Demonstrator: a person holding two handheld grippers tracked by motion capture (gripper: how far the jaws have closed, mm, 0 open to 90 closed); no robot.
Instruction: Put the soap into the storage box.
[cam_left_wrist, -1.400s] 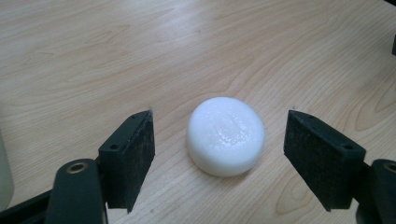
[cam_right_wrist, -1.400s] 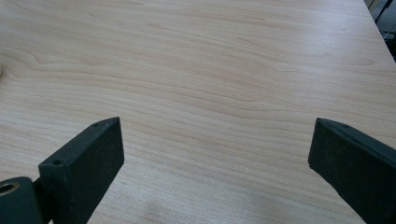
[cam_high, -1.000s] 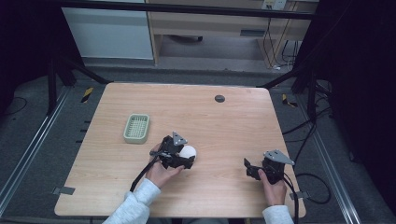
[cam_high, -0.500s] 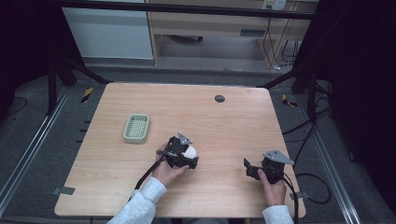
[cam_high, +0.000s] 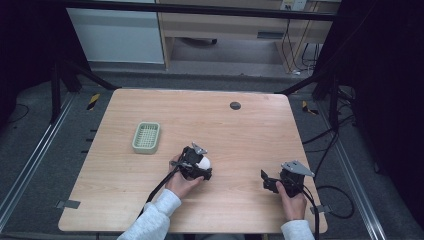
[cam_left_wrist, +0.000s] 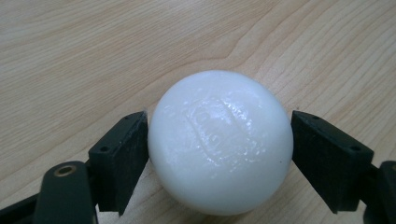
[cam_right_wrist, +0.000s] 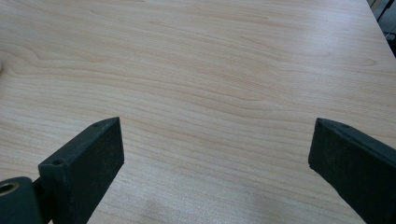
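Note:
A white round soap (cam_left_wrist: 219, 140) with raised lettering lies on the wooden table (cam_high: 250, 130), a little left of centre near the front. My left gripper (cam_left_wrist: 219, 154) reaches down over it with one black pad (cam_left_wrist: 122, 154) against each side. Its jaws have just been closing, with the soap (cam_high: 204, 162) between them, and they now grip it. From above, the left gripper (cam_high: 200, 165) is tilted toward the table. My right gripper (cam_high: 265, 180) rests at the front right, and its jaws (cam_right_wrist: 215, 158) stand wide apart over bare wood.
A pale green slotted soap dish (cam_high: 146, 137) sits on the left half of the table, apart from the left gripper. A small dark round cap (cam_high: 235, 105) lies near the far edge. Cables trail off the front edge.
My left gripper has sunk a little and shifted slightly right, settling around the white soap. The right hand has kept still.

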